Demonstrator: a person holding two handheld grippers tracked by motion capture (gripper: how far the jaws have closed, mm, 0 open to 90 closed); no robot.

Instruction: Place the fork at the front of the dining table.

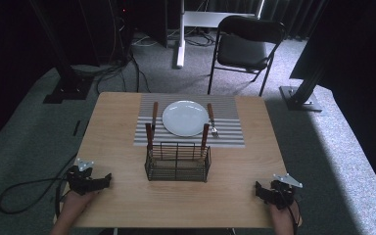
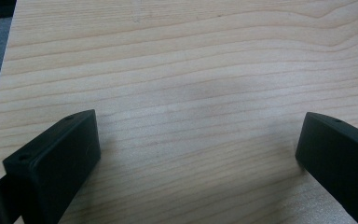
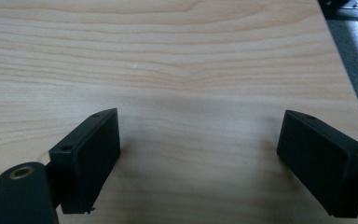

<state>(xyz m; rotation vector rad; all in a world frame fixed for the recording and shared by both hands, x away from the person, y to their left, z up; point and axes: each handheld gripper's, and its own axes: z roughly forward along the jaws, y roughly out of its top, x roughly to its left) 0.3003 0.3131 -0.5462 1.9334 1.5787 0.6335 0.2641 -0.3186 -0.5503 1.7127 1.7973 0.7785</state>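
Note:
A white plate (image 1: 186,118) lies on a striped placemat (image 1: 227,134) at the far middle of the wooden table (image 1: 117,127). A wooden-handled knife (image 1: 154,114) lies left of the plate, and a fork (image 1: 212,120) lies right of it. In front of the mat stands a black wire basket (image 1: 177,162) with two wooden handles (image 1: 149,135) sticking up at its back corners. My left gripper (image 1: 104,180) (image 2: 198,140) rests open at the near left edge, over bare wood. My right gripper (image 1: 260,189) (image 3: 198,135) rests open at the near right, nothing between its fingers.
A black folding chair (image 1: 247,44) stands beyond the table's far right corner. Dark stand legs (image 1: 303,93) and cables (image 1: 127,68) sit on the grey carpet around it. A cable (image 1: 24,191) trails off the left gripper to the floor.

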